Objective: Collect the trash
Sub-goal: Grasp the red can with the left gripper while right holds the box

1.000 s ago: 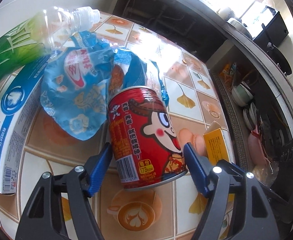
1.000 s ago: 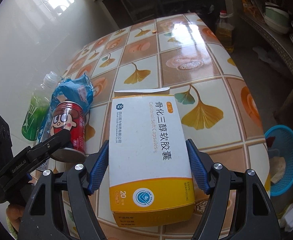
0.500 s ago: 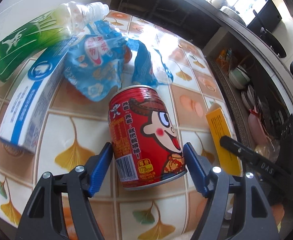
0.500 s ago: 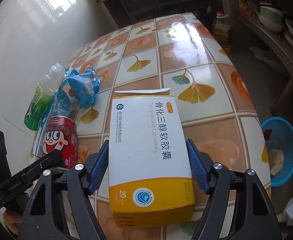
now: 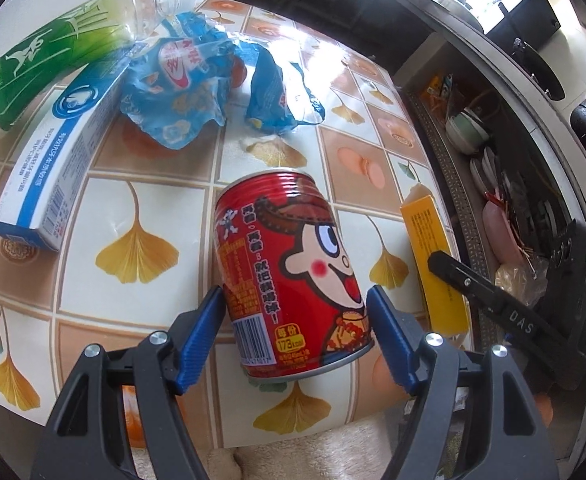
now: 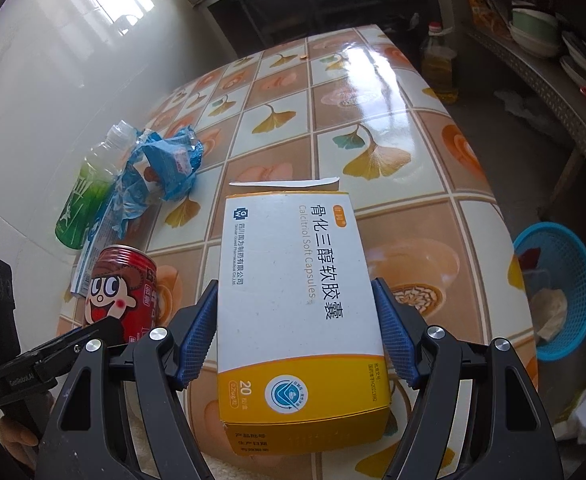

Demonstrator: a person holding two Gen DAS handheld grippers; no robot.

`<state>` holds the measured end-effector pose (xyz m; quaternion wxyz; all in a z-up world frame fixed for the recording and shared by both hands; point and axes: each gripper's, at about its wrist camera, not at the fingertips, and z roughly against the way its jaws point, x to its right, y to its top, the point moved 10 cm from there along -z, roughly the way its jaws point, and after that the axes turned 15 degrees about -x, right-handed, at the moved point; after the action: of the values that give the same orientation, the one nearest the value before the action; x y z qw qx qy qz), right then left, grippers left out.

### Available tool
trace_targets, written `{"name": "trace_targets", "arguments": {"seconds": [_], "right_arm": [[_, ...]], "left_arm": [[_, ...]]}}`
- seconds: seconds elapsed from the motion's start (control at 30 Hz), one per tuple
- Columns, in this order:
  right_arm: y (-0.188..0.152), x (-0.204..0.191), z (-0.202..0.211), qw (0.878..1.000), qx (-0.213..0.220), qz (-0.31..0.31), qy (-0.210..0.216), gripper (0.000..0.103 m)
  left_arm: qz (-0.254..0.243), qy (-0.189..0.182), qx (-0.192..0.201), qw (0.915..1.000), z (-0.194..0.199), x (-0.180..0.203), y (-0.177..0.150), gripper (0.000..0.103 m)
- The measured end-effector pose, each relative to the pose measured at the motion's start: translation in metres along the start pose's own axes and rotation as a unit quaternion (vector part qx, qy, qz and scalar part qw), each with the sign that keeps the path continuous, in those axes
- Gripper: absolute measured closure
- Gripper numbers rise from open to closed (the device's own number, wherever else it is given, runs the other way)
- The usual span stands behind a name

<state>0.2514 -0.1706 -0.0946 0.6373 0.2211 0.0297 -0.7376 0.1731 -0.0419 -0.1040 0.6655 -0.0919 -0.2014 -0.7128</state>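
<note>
Two grippers each hold one piece of trash above the tiled table (image 6: 393, 92). The left gripper (image 5: 297, 334) has its jaws pinching a red can (image 5: 289, 268) printed with a cartoon face, gripped low on its sides and tilted. The right gripper (image 6: 295, 328) has its jaws pinching a white and yellow medicine box (image 6: 299, 280) by its long sides, its end flap open at the far end. Farther back on the table, near the wall, lie a green bottle (image 5: 53, 56), a blue and white carton (image 5: 59, 160) and a crumpled blue wrapper (image 5: 189, 84), close together. A blue basket (image 6: 557, 292) stands on the floor beyond the table's right edge, with some scraps inside.
</note>
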Motion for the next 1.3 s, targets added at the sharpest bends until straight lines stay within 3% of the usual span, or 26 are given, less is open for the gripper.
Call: {"name": "trace_targets", "arguments": {"seconds": [0.4,0.73,1.03,1.3], "right_arm": [[-0.005,0.004,-0.007,1.0,-0.01,-0.007,0.003,0.036],[-0.005,0.004,-0.006,1.0,-0.012,-0.006,-0.005,0.036],[-0.004,0.003,-0.006,1.0,-0.007,-0.003,-0.02,0.036],[-0.002,0.006,0.004,1.0,0.004,-0.01,-0.002,0.036]], "left_arm": [[0.002,0.0,-0.002,1.0,-0.011,0.004,0.016,0.029],[0.012,-0.027,-0.018,0.9994,-0.021,0.007,0.021,0.029],[0.017,-0.035,-0.009,0.9992,-0.017,0.004,0.02,0.031],[0.023,-0.035,0.006,0.9991,-0.008,0.0,0.017,0.032]]}}
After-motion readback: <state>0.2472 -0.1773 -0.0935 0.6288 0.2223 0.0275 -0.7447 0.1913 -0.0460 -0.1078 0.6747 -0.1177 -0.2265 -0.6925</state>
